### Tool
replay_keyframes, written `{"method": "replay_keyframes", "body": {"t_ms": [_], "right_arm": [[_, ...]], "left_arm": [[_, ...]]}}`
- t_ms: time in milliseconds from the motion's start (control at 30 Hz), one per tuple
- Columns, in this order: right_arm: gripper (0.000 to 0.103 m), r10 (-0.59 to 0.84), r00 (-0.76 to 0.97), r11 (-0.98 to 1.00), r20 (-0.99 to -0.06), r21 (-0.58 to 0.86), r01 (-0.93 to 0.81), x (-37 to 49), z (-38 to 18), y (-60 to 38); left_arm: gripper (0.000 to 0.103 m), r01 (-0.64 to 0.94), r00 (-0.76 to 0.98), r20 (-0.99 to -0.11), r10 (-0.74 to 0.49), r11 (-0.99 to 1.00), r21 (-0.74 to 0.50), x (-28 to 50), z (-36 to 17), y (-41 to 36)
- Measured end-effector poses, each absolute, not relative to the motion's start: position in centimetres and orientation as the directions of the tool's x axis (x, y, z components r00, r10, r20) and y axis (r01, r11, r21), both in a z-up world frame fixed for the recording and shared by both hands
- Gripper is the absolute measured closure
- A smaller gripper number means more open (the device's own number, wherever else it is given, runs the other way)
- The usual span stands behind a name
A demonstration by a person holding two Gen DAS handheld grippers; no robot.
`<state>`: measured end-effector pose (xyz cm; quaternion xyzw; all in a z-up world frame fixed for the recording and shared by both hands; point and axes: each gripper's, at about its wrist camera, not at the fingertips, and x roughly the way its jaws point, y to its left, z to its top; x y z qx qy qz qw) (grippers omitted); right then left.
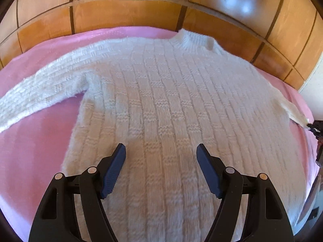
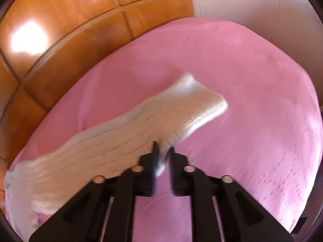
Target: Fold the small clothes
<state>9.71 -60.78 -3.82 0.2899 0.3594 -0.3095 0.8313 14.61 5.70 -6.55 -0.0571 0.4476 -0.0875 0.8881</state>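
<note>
A white knitted sweater [image 1: 161, 92] lies spread flat on a pink bed cover [image 1: 36, 151], collar [image 1: 191, 40] at the far side and left sleeve [image 1: 40, 92] stretched out to the left. My left gripper [image 1: 161, 148] hovers open over the lower body of the sweater, nothing between its blue pads. The right sleeve [image 2: 125, 133] runs diagonally across the cover in the right wrist view. My right gripper [image 2: 163, 147] is shut on the sleeve's near edge, with white knit pinched between its narrow jaws. The right gripper [image 1: 315, 128] also shows at the far right edge of the left wrist view.
Glossy wooden panelling [image 1: 121, 14] rises directly behind the bed, also seen as wooden panelling [image 2: 60, 30] in the right wrist view. A white wall [image 2: 242, 0] stands at the far right. Bare pink cover [image 2: 252, 121] extends to the right of the sleeve.
</note>
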Motion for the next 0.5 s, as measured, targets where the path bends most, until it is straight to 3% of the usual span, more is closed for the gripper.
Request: {"method": "replay_keyframes", "body": {"t_ms": [33, 133, 500], "right_arm": [[0.043, -0.306, 0.568, 0.652, -0.764, 0.267, 0.710, 9.2, -3.2, -59.6], [0.043, -0.251, 0.614, 0.723, -0.748, 0.277, 0.633, 8.8, -2.3, -55.8], [0.044, 0.265, 0.599, 0.898, -0.756, 0.419, 0.132, 6.9, -3.1, -35.7]], "left_arm": [[0.032, 0.095, 0.595, -0.778, -0.200, 0.979, -0.179, 14.0, -6.0, 6.5], [0.032, 0.056, 0.613, -0.766, -0.195, 0.977, -0.204, 12.4, -5.0, 9.0], [0.032, -0.086, 0.590, -0.793, -0.154, 0.964, -0.251, 4.8, -6.3, 17.8]]}}
